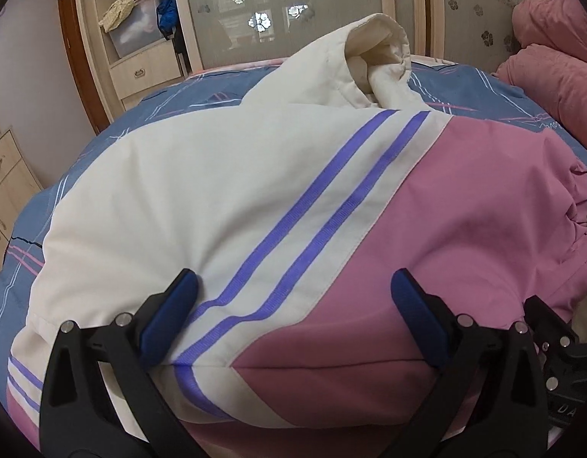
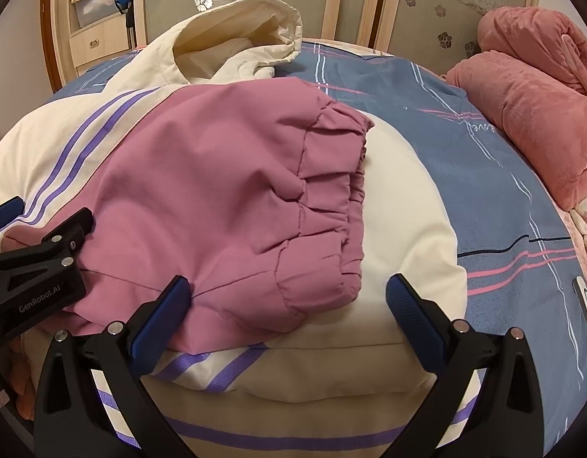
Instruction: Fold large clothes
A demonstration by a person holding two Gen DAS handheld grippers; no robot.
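**Folding the jacket: both grippers spread at its near edge**

You have the jacket [image 1: 224,198] on the bed [image 2: 484,175], long axis running away from you toward its hood [image 2: 236,34]. Your left gripper [image 1: 293,297] and right gripper [image 2: 287,294] both gape wide, holding nothing, at the near fold; the pink sleeve [image 2: 236,198] lies nearer your right. The wardrobe bin [image 1: 135,34] holds clothes.
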